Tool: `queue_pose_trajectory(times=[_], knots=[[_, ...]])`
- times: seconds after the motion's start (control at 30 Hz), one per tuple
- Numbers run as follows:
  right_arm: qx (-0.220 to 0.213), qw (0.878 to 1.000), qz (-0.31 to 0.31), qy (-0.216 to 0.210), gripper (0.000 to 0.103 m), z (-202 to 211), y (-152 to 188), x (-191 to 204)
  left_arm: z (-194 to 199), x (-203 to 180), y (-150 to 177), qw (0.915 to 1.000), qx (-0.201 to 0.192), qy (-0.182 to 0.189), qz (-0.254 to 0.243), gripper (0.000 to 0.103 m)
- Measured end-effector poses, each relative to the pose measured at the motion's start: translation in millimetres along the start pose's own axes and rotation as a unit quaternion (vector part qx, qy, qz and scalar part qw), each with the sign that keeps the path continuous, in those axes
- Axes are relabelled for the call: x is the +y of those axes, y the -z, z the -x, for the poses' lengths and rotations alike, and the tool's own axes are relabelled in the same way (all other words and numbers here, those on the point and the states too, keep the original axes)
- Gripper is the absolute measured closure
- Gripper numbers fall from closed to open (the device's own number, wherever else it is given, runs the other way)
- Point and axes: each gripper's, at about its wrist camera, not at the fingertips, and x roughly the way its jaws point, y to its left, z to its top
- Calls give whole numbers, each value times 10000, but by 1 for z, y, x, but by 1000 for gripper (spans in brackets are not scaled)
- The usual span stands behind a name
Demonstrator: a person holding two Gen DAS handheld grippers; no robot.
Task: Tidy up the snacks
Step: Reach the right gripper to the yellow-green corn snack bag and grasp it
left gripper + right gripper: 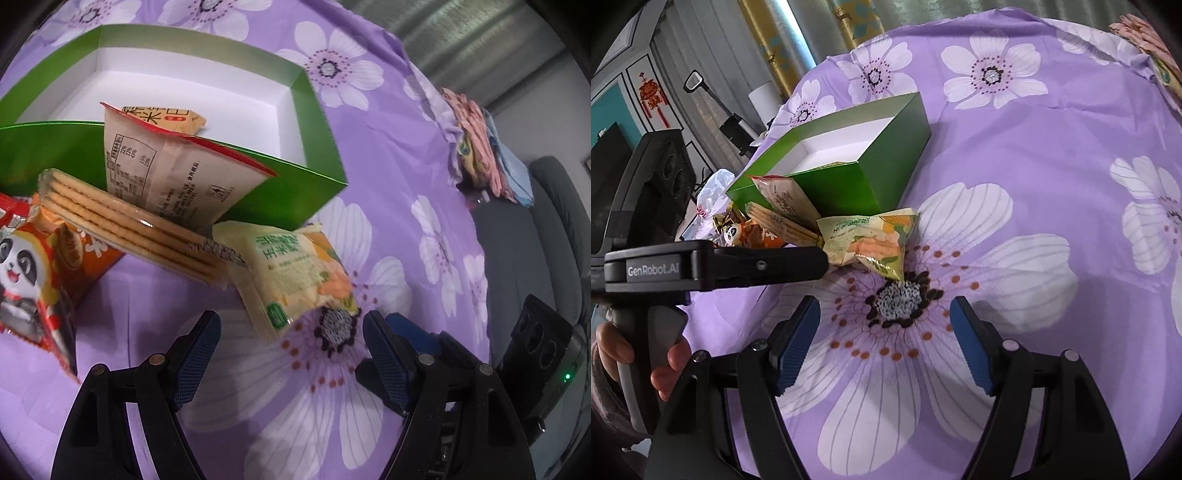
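Observation:
An open green box [314,177] with a white inside stands on the purple flowered cloth; it also shows in the right wrist view [831,188]. A beige packet [177,173] leans over its near wall. A clear cracker pack [140,229], an orange panda packet [29,273] and a yellow-green corn snack packet [295,273] lie in front of it. My left gripper [291,354] is open and empty just short of the yellow-green packet [875,236]. My right gripper [882,339] is open and empty over a flower print, behind that packet.
Folded cloths [480,155] lie at the far right table edge. A grey sofa [535,240] stands beyond the edge. The left gripper's body [713,264] reaches across the right wrist view. A speaker [657,184] and plastic bag [711,195] sit at the left.

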Motion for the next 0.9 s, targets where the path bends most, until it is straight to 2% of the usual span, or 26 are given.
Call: queue_pose_trajectory(times=[0.5, 0.53, 0.57, 0.67, 0.7, 0.73, 0.83, 0.9], knots=[[219, 9981, -73, -566, 30, -42, -32, -5, -17, 10, -18, 9988, -8, 119, 468, 24], [276, 9976, -124, -627, 31, -46, -32, -6, -17, 10, -18, 9987, -29, 107, 491, 26], [324, 9971, -157, -673, 33, -49, -32, -6, -17, 10, -19, 9987, -39, 86, 492, 32], [366, 9959, -173, -804, 45, -52, -31, -6, -18, 11, -19, 9987, -39, 32, 513, 42], [387, 9957, -159, -824, 54, -53, -31, -5, -18, 12, -19, 9986, -30, 8, 525, 44], [405, 9957, -137, -825, 58, -54, -30, -4, -18, 13, -20, 9986, -25, -2, 533, 47], [451, 9950, -128, -882, 66, -53, -28, -2, -18, 14, -19, 9987, 4, 50, 508, 57], [464, 9955, -49, -830, 68, -53, -26, 0, -18, 11, -17, 9992, 23, 36, 408, 60]])
